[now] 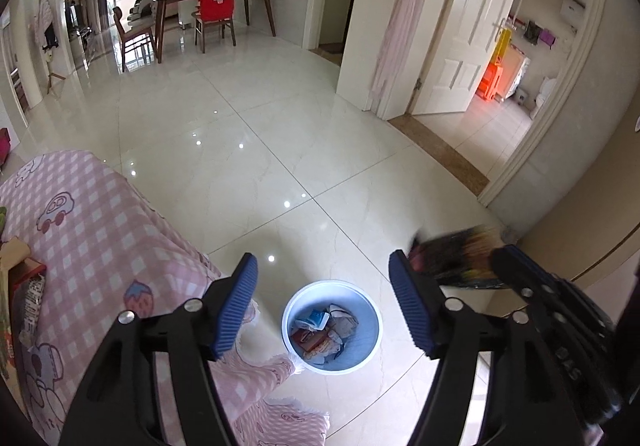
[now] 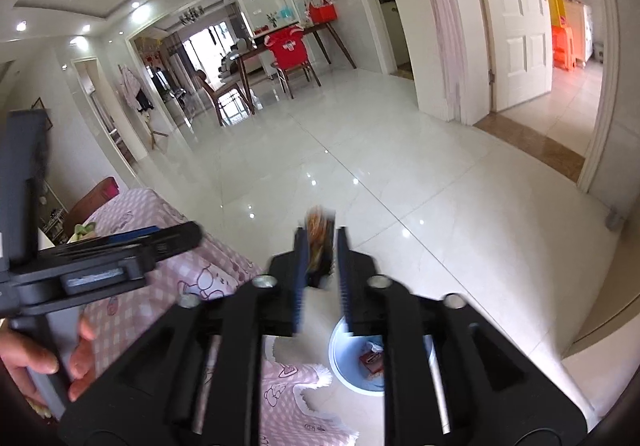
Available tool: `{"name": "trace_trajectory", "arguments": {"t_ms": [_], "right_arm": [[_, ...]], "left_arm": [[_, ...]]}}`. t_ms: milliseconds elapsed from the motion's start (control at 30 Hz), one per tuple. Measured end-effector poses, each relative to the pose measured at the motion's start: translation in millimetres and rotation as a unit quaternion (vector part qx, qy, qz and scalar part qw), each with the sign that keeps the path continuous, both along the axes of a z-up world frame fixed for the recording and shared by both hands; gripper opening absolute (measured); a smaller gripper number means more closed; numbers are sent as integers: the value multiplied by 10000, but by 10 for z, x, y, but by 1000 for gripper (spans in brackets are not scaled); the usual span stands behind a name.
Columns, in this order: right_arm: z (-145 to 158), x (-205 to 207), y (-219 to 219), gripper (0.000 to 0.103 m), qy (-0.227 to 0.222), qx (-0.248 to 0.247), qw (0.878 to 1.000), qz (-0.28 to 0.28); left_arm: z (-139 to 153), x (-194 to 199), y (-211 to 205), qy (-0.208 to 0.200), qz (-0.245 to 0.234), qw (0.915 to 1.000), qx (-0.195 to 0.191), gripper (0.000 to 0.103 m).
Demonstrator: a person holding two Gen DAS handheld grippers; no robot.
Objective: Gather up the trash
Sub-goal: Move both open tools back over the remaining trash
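Note:
A round blue bin (image 1: pixel 289 310) stands on the tiled floor beside the pink-clothed table, with crumpled wrappers and paper (image 1: pixel 324 330) inside. My left gripper (image 1: pixel 323 258) hangs over it, open, with nothing between its blue pads. Right of it, my right gripper (image 2: pixel 320 232) is above the bin (image 2: pixel 338 362). A dark, orange-streaked wrapper (image 2: pixel 320 246) stands blurred between its narrowly parted pads, and the right pad is clear of it. The same wrapper (image 1: pixel 456 258) shows as a blur in the left wrist view. A hand (image 2: pixel 40 358) holds the left gripper's handle.
A table under pink checked cloth (image 1: pixel 80 226) fills the left side, its corner hanging next to the bin. A snack packet (image 1: pixel 30 302) and a box lie on it. Glossy floor tiles (image 1: pixel 260 133) stretch to a dining table with chairs (image 1: pixel 212 13). A white door (image 1: pixel 460 57) stands ajar on the right.

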State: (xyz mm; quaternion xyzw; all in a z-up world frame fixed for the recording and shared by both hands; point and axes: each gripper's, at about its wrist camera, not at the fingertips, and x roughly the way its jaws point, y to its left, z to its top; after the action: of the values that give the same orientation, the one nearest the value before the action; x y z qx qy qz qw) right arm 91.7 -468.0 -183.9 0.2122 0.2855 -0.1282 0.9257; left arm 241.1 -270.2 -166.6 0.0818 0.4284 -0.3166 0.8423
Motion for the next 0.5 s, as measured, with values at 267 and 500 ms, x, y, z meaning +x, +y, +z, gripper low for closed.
{"name": "trace_trajectory", "arguments": {"t_ms": [267, 500], "right_arm": [[8, 34, 109, 49, 53, -48, 10000, 43], [152, 78, 404, 49, -28, -24, 9993, 364]], "left_arm": [[108, 45, 223, -39, 34, 10000, -65, 67], [248, 60, 644, -168, 210, 9996, -128, 67]]}}
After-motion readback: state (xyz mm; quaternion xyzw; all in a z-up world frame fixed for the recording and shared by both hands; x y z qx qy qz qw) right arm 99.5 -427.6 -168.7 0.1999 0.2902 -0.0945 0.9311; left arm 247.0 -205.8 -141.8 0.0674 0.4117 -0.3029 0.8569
